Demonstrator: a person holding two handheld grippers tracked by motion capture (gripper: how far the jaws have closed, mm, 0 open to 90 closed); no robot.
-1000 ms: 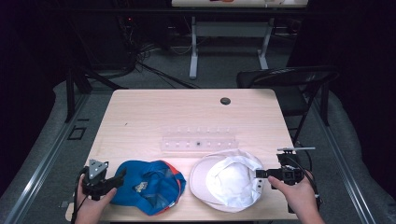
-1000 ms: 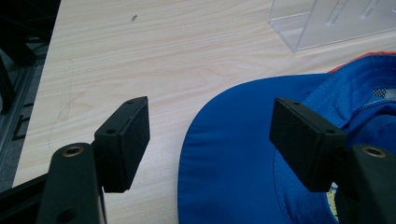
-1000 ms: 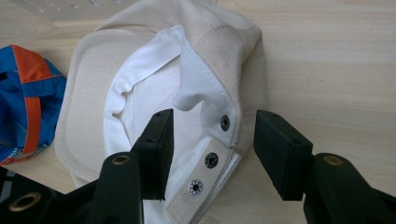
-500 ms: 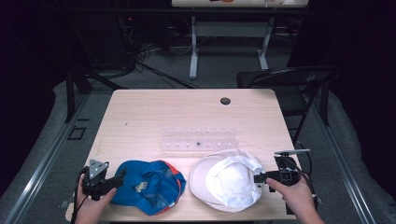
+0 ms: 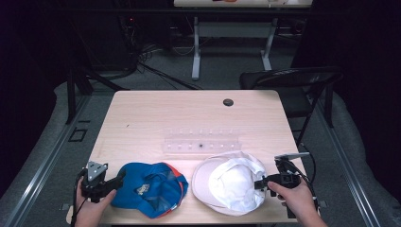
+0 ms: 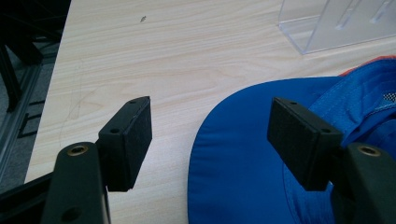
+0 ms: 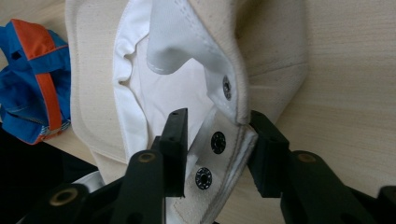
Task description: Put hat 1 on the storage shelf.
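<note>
- Progress: early. My right gripper (image 7: 215,154) has just been closing its jaws around the white cap's (image 5: 234,182) snap strap (image 7: 212,156), not yet pinched.
- My left gripper (image 6: 210,135) gapes wide, empty, straddling the blue cap's (image 5: 149,187) brim, left of the white cap.
- Lifting remains.

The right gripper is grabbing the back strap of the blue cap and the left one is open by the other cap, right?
Not quite. The right gripper has just been closing its jaws around the snap strap of the white fabric cap, not the blue one; the right gripper view shows it. The left gripper is open, at the brim of the blue cap with orange trim.
</note>
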